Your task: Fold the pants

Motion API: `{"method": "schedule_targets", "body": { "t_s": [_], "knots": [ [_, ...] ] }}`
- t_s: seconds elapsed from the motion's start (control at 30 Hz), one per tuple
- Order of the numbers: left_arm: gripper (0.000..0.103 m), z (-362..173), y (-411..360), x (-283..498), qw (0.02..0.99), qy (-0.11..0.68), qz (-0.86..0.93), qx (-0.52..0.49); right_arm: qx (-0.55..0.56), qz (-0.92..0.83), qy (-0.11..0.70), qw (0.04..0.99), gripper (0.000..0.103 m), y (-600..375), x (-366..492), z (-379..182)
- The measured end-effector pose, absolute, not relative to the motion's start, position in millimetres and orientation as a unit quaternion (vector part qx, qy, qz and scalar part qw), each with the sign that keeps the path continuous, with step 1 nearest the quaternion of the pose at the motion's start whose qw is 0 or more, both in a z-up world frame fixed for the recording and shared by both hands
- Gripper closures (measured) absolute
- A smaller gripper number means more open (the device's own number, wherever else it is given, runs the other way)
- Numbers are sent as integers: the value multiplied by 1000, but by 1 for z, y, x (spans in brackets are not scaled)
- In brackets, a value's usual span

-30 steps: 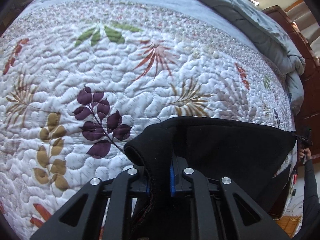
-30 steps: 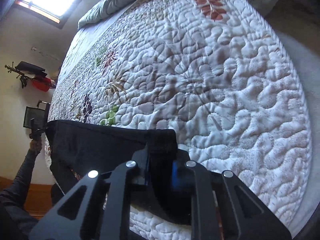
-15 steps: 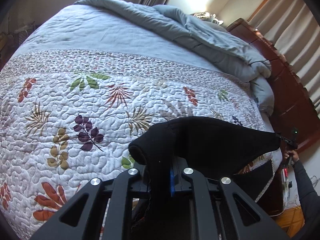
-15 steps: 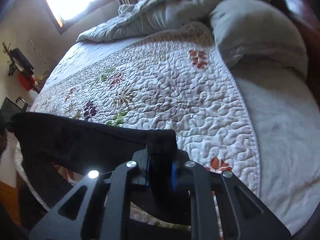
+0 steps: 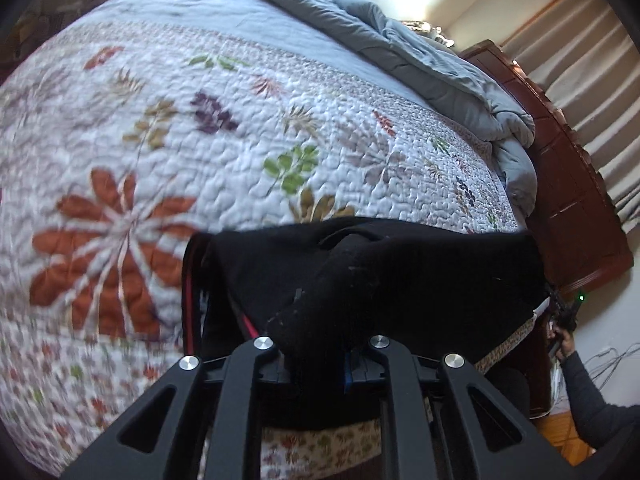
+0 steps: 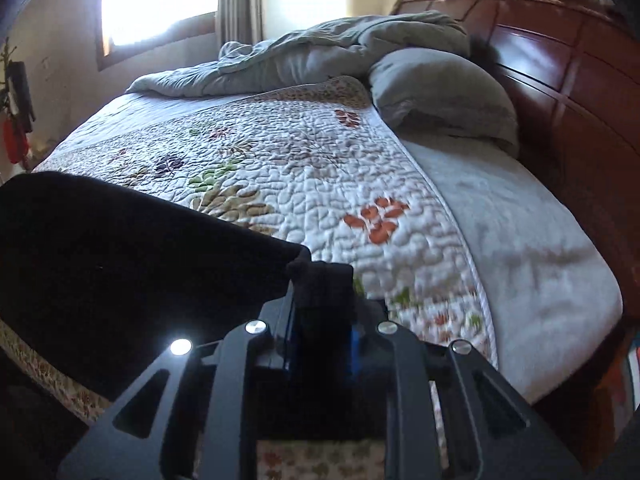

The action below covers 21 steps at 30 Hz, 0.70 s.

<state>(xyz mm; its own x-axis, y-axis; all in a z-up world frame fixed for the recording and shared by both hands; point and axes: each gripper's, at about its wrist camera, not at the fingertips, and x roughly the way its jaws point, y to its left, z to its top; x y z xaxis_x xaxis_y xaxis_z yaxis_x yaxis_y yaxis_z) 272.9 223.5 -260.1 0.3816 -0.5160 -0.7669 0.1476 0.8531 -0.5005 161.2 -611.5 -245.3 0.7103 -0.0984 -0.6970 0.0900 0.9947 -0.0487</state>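
In the left wrist view, the left gripper (image 5: 320, 354) had its jaws closed tight on a bunched fold of the black pants (image 5: 420, 276), the cloth swelling up in a thick roll between the two black fingers. From that pinch the pants stretched as a taut dark band toward the right of the frame, held up above the near edge of the bed, with a thin red stripe (image 5: 188, 300) showing along a hanging part at the left. Beneath and beyond the cloth lay the white quilt (image 5: 240, 128), stitched with leaf shapes in rust, green, purple and tan. A rumpled grey comforter (image 5: 420, 60) was heaped along the far side of the bed, next to a dark wooden headboard (image 5: 568, 208). At the far right edge the other hand (image 5: 562, 338) could be seen holding its tool at the end of the stretched pants. In the right wrist view, the right gripper (image 6: 322, 322) likewise had its jaws shut on a small tab of the pants (image 6: 140, 248), which spread away to the left as a broad black sheet hanging over the bed's near edge. The quilt (image 6: 320, 168) filled the middle, a grey pillow (image 6: 444, 92) rested against the headboard (image 6: 568, 80), and the comforter (image 6: 320, 60) lay crumpled below a bright window (image 6: 160, 4).
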Motion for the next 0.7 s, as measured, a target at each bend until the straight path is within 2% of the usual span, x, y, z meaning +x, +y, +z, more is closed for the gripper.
{"method": "schedule_targets", "body": {
  "t_s": [0.07,0.13,0.2,0.27,0.3,0.33,0.37,0.4,0.43,0.57,0.7],
  "knots": [
    [87,-272,231,262,805,526,-198,-190,13,-61,380,923,82,-611,149,-250],
    [83,-287,239,254,795,540,-193,-199,27,-77,385,919,71,-612,140,-254],
    [78,-297,240,249,792,551,-182,-192,57,-83,400,911,67,-616,133,-259],
    [76,-305,241,243,787,561,-172,-192,77,-92,415,902,59,-619,126,-265],
    [75,-307,242,240,786,562,-167,-195,90,-92,425,896,51,-620,122,-269],
    [70,-308,243,237,787,562,-163,-195,104,-90,436,890,48,-621,120,-272],
    [60,-308,245,234,789,565,-151,-188,119,-88,447,882,46,-620,116,-276],
    [26,-307,246,229,793,571,-128,-169,129,-86,455,877,39,-619,112,-279],
    [8,-306,246,225,799,572,-107,-149,142,-84,464,870,37,-619,109,-281],
    [8,-311,242,200,798,601,-37,-18,234,-56,480,844,33,-614,92,-293],
    [8,-299,247,171,803,591,-56,-46,359,-21,464,809,28,-607,75,-301]
  ]
}}
